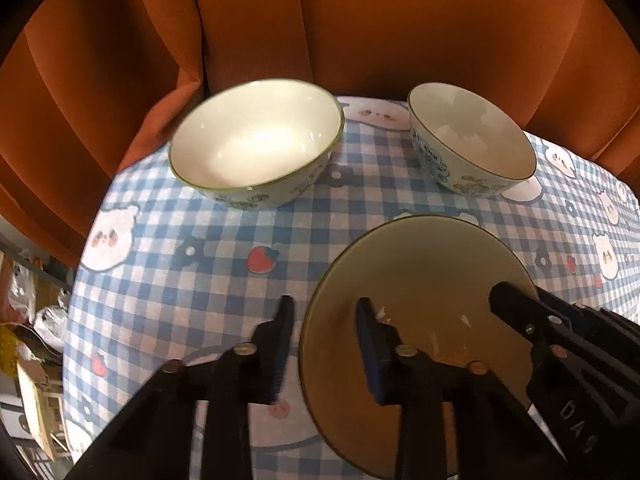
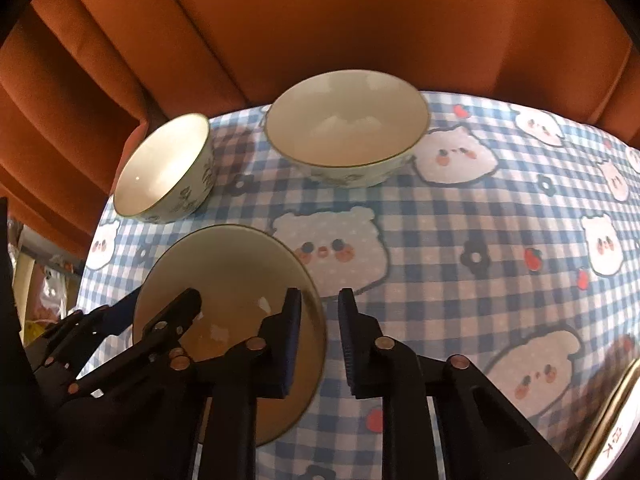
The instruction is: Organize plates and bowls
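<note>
A beige plate [image 1: 420, 280] lies on the checked tablecloth [image 1: 200, 280] near the front; it also shows in the right wrist view [image 2: 224, 264]. My left gripper [image 1: 325, 320] is open, its jaws straddling the plate's left rim. My right gripper [image 2: 319, 312] is open, its jaws straddling the plate's right rim; its fingers [image 1: 516, 312] show in the left wrist view. Two white bowls with green rims stand farther back: a wide one [image 1: 256, 144] [image 2: 348, 128] and a smaller, deeper one [image 1: 472, 140] [image 2: 164, 168].
Orange curtains [image 1: 320, 20] hang close behind the table's far edge. Clutter [image 1: 28, 320] sits on the floor past the left edge. A shiny rimmed object [image 2: 612, 420] shows at the right front corner.
</note>
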`<action>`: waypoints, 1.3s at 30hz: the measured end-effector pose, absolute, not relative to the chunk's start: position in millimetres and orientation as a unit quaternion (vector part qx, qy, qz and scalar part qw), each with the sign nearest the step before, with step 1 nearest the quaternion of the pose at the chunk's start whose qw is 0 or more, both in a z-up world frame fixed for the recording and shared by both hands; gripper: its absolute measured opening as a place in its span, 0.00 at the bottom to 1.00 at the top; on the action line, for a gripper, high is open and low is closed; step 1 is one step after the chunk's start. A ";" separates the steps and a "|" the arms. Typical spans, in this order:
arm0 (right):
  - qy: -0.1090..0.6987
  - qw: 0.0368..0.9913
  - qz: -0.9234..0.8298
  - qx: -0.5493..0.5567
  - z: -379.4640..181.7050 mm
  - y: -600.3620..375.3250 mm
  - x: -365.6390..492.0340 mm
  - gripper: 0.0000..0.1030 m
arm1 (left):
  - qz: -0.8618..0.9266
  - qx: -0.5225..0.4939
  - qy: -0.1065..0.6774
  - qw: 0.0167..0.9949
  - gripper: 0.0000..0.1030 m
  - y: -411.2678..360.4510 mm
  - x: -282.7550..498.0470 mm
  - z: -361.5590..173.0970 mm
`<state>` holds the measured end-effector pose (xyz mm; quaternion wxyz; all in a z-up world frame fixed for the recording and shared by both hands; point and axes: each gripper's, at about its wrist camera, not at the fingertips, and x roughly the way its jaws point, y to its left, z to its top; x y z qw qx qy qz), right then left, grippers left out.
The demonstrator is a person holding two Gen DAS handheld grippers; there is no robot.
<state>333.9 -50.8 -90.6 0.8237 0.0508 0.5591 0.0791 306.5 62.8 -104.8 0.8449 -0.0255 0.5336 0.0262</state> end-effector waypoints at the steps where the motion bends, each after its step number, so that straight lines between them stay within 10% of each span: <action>1: 0.560 0.823 0.081 0.049 -92.0 -49.0 334.1 0.16 | 0.027 -0.024 0.535 0.844 0.22 62.6 307.9 -105.9; 39: 0.528 0.847 0.048 0.044 -24.5 -105.7 243.7 0.16 | -0.010 -0.020 0.491 0.871 0.21 -4.3 215.5 -35.7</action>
